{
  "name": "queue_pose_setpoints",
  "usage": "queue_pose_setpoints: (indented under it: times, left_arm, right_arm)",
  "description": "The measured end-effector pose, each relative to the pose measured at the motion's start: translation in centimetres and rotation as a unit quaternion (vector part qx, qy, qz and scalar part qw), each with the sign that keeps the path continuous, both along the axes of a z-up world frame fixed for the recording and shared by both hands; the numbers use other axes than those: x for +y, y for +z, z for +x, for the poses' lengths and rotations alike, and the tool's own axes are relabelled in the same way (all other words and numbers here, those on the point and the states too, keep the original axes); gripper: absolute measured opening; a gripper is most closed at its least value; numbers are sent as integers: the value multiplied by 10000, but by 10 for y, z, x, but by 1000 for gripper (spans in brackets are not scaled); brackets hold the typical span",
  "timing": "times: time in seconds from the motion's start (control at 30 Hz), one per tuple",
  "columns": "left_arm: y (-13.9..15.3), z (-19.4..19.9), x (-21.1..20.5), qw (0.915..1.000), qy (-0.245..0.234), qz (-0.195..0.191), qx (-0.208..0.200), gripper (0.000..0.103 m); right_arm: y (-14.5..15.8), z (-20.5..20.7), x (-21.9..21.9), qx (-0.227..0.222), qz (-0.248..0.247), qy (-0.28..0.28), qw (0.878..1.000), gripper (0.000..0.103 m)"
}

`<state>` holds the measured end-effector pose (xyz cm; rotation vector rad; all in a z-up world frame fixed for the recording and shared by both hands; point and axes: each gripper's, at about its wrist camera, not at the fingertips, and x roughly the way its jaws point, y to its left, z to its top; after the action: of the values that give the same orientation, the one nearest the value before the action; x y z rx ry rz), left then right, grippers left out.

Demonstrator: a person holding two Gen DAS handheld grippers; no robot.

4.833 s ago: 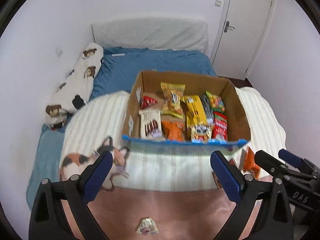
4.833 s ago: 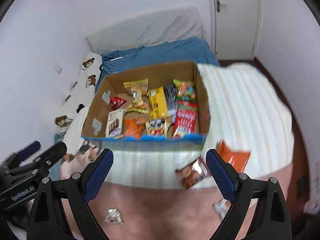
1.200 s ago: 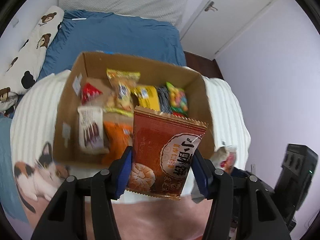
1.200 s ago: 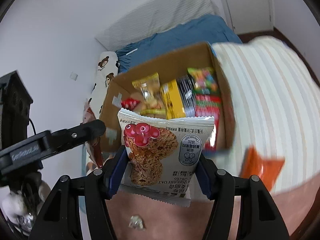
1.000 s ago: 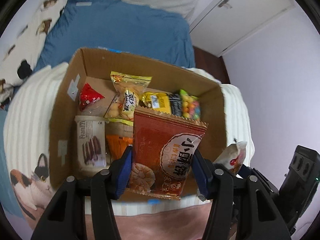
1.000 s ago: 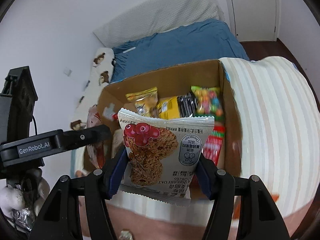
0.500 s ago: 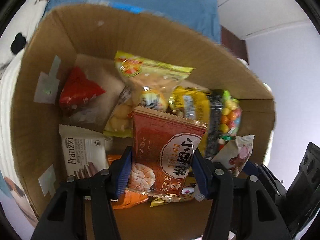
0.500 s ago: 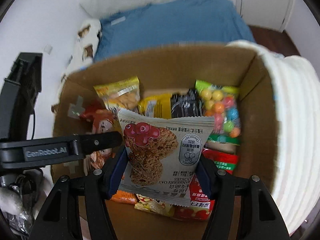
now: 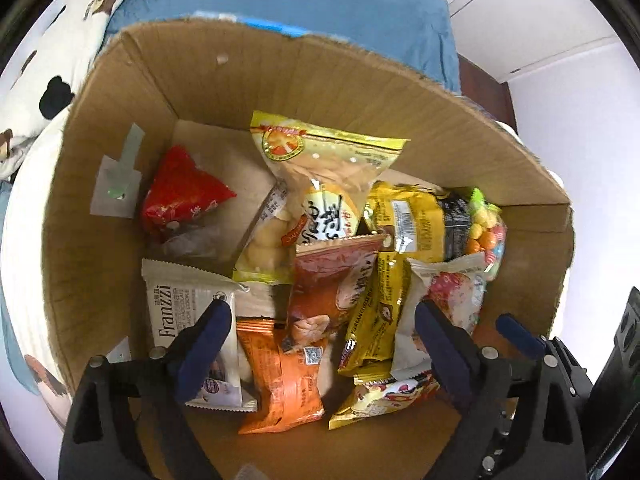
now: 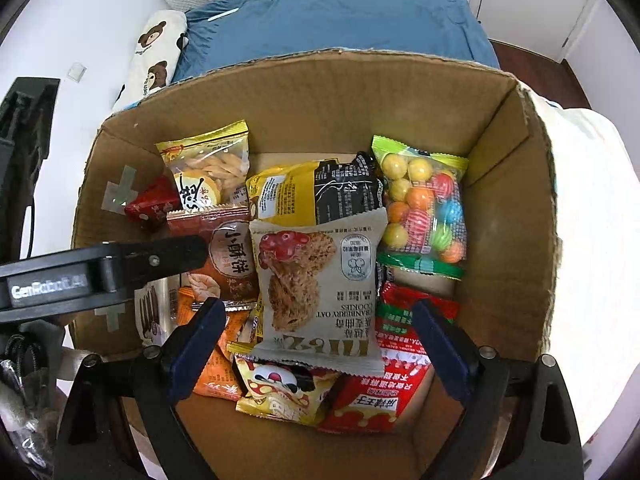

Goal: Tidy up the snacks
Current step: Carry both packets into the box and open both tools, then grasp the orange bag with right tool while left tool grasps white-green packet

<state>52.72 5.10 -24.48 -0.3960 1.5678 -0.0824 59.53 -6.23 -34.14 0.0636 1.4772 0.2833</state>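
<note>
We have lowered both packets into the box (image 10: 500,152). The left hand-held gripper (image 9: 324,344) has just spread its jaws, dropping the red-brown biscuit packet (image 9: 332,280) ahead of it; the right hand-held gripper (image 10: 316,344) has likewise just released the oat cookie packet (image 10: 320,288), now lying between its open jaws.

Both wrist views close above, looking steeply down, sharing cardboard box (image 9: 328,76)

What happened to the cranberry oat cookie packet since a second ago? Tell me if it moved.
Yes. The cranberry oat cookie packet went down into the cardboard box and lies on the other snacks. The right gripper jaws have just been opening; the packet lies loose between them.
</note>
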Motion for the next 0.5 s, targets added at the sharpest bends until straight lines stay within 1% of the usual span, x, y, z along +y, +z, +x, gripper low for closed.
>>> queue_pose_setpoints:
  times: [0.07,0.1,0.2,0.37,0.47,0.5]
  left_arm:
    - [6,-4,-2,9999,-54,116,-74,94]
    - [12,-7,-3,9994,-91,259,-193,94]
    - [27,-17,-8,9973,-149,491,-515,94]
    - [45,-41,-10,9940,-141,695,-832,94]
    - [57,-60,-14,9904,-134,804,-1116,94]
    - [64,-62,-9,9895,-135,829,-1174,94]
  right_arm:
    - [4,-3,-2,-21,-20,-27,10000,97]
    - [6,-4,-5,-28,-37,-44,10000,97]
    - [13,-9,-5,-95,-112,-42,9999,97]
    - [27,-22,-12,-174,-80,-185,9996,97]
    - [36,-31,-18,-233,-14,-275,9993,97]
    - [41,-35,-19,-287,-27,-286,9992,97]
